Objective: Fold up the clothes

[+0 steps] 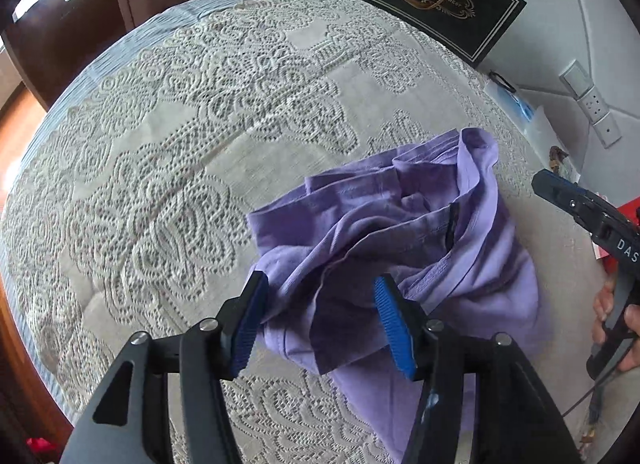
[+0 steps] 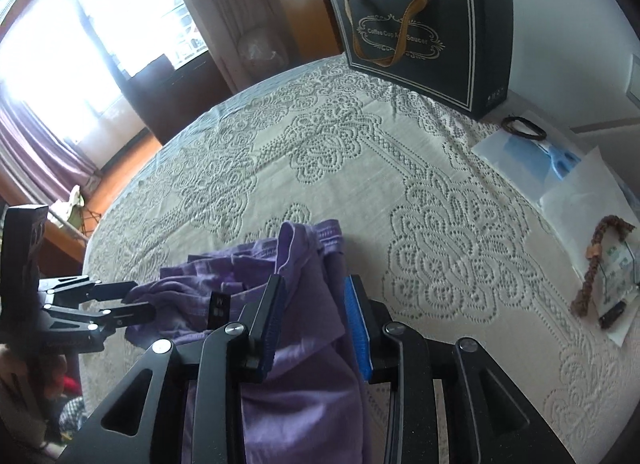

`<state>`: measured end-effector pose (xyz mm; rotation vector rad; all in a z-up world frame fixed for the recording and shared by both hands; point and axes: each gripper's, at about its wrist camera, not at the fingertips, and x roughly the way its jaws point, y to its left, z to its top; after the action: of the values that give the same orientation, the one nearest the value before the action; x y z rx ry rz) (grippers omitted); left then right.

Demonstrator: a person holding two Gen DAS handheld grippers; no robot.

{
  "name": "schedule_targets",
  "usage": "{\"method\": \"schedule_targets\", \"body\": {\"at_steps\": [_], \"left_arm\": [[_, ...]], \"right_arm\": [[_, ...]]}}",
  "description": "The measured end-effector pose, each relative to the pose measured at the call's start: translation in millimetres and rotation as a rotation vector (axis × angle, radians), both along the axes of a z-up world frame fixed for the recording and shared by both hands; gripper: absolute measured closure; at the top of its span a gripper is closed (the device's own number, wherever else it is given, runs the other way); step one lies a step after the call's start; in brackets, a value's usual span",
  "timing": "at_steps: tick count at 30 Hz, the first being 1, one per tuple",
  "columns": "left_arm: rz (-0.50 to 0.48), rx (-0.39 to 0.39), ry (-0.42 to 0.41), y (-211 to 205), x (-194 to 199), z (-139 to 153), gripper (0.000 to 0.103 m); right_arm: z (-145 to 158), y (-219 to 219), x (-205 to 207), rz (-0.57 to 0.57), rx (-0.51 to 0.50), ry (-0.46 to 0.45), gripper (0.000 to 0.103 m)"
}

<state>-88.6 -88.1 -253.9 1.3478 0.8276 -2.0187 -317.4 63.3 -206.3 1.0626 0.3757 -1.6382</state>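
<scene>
While the purple garment (image 1: 404,248) lies bunched in loose folds on the lace-covered bed (image 1: 192,152), it fills the lower middle and right of the left wrist view, and the left gripper (image 1: 320,324) stands over its near edge with its jaws spread. Cloth lies between the two blue pads (image 1: 394,328), yet neither pad presses it: the left pad sits at the garment's edge and the right one rests against a fold. At the right edge of that same view, the right gripper (image 1: 540,184) reaches in, and a hand (image 1: 612,328) wraps its grip below. Seen from the right wrist, the garment (image 2: 304,328) occupies the lower middle of the frame, one flap standing up between the right gripper's (image 2: 316,328) partly spread fingers; whether the pads pinch that flap I cannot tell, though a gap shows beside the blue pad. At the left edge of this view the left gripper (image 2: 138,300) points at the crumpled end of the cloth. A black gift bag (image 2: 420,48) stands at the bed's far edge, upper right, and a clear packet (image 2: 532,152) lies below it, near a braided cord (image 2: 596,264).
</scene>
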Motion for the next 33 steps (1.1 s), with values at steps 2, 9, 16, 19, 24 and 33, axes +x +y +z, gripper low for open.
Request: {"method": "schedule_targets", "body": {"at_steps": [2,9,16,19,24,33], "left_arm": [[0.019,-0.003,-0.016,0.8,8.7,-2.0,0.048],[0.023,-0.009,-0.038,4.2,27.6,-10.9,0.048],[0.0,-0.004,0.02,-26.5,-12.2,-17.3,0.093],[0.091,0.002,0.058,-63.5,-17.2,-7.6,0.093],[0.076,-0.052,0.031,-78.2,-15.8,9.9,0.054],[0.073,-0.078,0.122,-75.4,7.2,41.5,0.037]], "right_arm": [[0.7,-2.6,6.3,0.015,0.005,0.004,0.072],[-21.4,-32.8,23.4,0.055,0.064,0.007,0.068],[-38.0,-51.2,18.4,0.033,0.053,-0.039,0.099],[-24.3,-50.2,-9.5,-0.089,-0.066,-0.093,0.094],[-20.0,-37.0,-37.5,-0.202,-0.09,-0.16,0.076],[-15.8,27.9,-22.3,-0.184,0.001,-0.12,0.075]]}}
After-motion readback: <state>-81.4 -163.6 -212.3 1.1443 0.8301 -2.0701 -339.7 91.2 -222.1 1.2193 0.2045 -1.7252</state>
